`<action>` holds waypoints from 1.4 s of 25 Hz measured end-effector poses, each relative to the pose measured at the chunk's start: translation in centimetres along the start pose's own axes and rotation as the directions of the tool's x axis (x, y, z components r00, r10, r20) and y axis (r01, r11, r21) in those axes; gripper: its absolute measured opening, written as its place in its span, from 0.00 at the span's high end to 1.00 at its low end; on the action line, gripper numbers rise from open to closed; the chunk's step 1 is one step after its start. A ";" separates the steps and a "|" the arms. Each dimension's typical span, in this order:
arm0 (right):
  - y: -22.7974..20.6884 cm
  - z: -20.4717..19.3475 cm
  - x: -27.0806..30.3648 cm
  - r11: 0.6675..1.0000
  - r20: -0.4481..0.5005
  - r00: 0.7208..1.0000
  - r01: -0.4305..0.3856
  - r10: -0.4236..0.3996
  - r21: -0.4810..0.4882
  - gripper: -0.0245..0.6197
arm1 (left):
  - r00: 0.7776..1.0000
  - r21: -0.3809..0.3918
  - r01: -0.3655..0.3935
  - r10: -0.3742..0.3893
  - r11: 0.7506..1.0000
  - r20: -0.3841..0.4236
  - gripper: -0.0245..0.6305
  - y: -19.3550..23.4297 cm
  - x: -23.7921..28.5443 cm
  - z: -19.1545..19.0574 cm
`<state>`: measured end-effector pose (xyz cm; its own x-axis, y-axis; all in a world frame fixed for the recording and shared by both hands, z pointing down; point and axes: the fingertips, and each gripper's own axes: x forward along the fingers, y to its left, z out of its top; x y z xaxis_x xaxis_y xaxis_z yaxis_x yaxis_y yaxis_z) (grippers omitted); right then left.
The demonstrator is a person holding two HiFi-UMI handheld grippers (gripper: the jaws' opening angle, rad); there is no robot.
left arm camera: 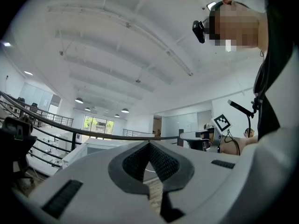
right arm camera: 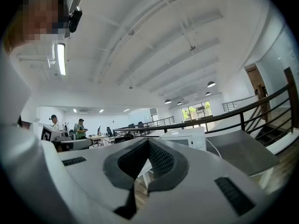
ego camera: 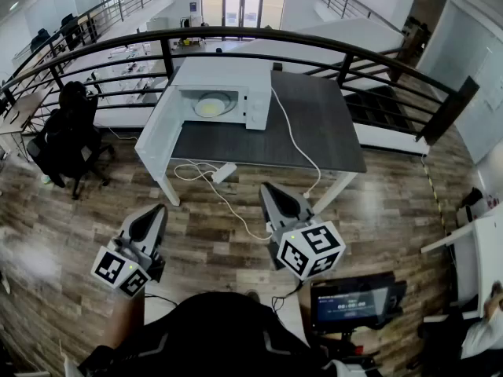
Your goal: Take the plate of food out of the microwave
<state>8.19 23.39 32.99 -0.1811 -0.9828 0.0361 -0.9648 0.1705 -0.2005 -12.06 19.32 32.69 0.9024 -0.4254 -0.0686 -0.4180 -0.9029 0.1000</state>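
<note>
- Head view: The microwave [ego camera: 224, 93] sits on the grey table [ego camera: 314, 124]. Its door [ego camera: 157, 128] is wide open. The plate of food [ego camera: 211, 105] is inside the microwave. The left gripper [ego camera: 149, 225] and the right gripper [ego camera: 281, 203] are over the wood floor, well apart from the table.
- Left gripper view: The left gripper's jaws are closed. The tips touch and nothing is between them.
- Right gripper view: The right gripper's jaws are closed too, on nothing. The microwave shows far off past the tips.
</note>
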 end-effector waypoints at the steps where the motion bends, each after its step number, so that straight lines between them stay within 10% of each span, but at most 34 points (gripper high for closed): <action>1: 0.0 0.0 0.1 1.000 -0.002 1.000 0.001 -0.001 0.001 0.96 | 1.000 0.001 0.000 0.000 1.000 0.000 0.96 0.0 -0.1 0.0; 35: 7.4 -4.0 4.9 0.994 -0.035 0.997 0.075 -0.072 0.077 0.96 | 0.993 -0.058 0.118 -0.117 0.991 0.015 0.96 6.4 -5.0 -1.9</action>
<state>-0.56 20.11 35.62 -0.1178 -0.9894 0.0850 -0.9580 0.0907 -0.2719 -19.04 15.77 35.52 0.9434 -0.3177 -0.0951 -0.3022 -0.9416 0.1485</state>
